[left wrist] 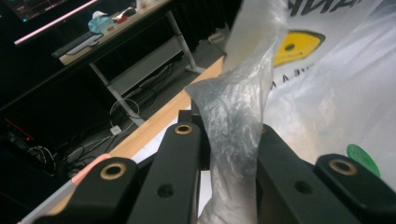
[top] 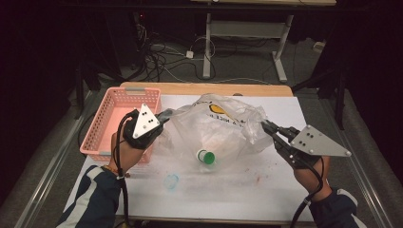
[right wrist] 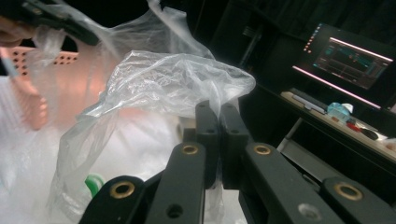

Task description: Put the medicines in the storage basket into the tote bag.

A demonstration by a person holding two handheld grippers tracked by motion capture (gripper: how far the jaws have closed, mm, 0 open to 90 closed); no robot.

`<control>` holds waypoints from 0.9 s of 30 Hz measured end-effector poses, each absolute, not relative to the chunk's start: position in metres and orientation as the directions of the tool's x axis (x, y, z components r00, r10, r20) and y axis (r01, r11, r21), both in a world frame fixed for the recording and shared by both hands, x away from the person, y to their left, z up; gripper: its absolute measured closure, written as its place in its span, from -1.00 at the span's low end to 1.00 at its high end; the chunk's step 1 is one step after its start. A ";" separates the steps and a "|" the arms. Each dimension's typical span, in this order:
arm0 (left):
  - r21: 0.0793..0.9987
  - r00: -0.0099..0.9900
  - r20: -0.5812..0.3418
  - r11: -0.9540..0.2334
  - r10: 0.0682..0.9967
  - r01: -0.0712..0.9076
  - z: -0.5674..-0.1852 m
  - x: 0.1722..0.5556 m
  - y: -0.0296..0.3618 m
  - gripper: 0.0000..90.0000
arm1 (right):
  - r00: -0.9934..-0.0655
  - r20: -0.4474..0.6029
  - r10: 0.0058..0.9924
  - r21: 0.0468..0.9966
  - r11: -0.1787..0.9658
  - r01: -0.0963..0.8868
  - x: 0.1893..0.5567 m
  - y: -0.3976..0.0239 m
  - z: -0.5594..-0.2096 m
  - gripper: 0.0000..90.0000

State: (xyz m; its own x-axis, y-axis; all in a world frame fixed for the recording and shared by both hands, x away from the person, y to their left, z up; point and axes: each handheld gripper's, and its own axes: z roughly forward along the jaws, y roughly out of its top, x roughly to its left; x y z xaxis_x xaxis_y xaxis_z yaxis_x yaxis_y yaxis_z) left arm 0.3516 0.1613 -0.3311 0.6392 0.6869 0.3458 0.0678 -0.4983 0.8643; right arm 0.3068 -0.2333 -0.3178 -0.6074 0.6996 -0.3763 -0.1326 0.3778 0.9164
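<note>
Your left gripper [top: 165,117] at centre-left of the high view and your right gripper [top: 267,126] at centre-right are each clamped on an edge of the plastic bag [top: 221,127], with the green-capped bottle [top: 206,156] lying inside, low between them.

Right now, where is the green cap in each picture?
High view: green cap at table centre, inside the clear bag.
Left gripper view: right edge, behind bag film.
Right gripper view: bottom left, under the bag.
Shared landmark: pink basket.
</note>
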 end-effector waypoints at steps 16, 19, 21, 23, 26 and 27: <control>0.866 0.667 0.303 -0.489 0.681 0.106 -0.344 0.405 0.133 0.93 | -0.547 -0.292 0.785 0.940 0.341 -0.014 0.386 -0.254 -0.329 1.00; 0.858 0.666 0.315 -0.502 0.677 0.104 -0.347 0.411 0.126 0.93 | -0.540 -0.293 0.789 0.937 0.350 0.004 0.394 -0.252 -0.334 1.00; 0.857 0.663 0.318 -0.504 0.677 0.104 -0.347 0.416 0.123 0.93 | -0.534 -0.300 0.790 0.934 0.358 0.006 0.399 -0.252 -0.336 1.00; 0.859 0.659 0.323 -0.503 0.680 0.098 -0.345 0.420 0.122 0.93 | -0.523 -0.308 0.795 0.930 0.368 0.011 0.405 -0.251 -0.337 1.00; 0.874 0.653 0.308 -0.477 0.692 0.092 -0.340 0.427 0.121 0.93 | -0.510 -0.312 0.802 0.928 0.371 0.016 0.415 -0.251 -0.334 1.00; 0.881 0.655 0.298 -0.464 0.695 0.091 -0.337 0.429 0.120 0.93 | -0.507 -0.310 0.804 0.929 0.369 0.018 0.417 -0.252 -0.332 1.00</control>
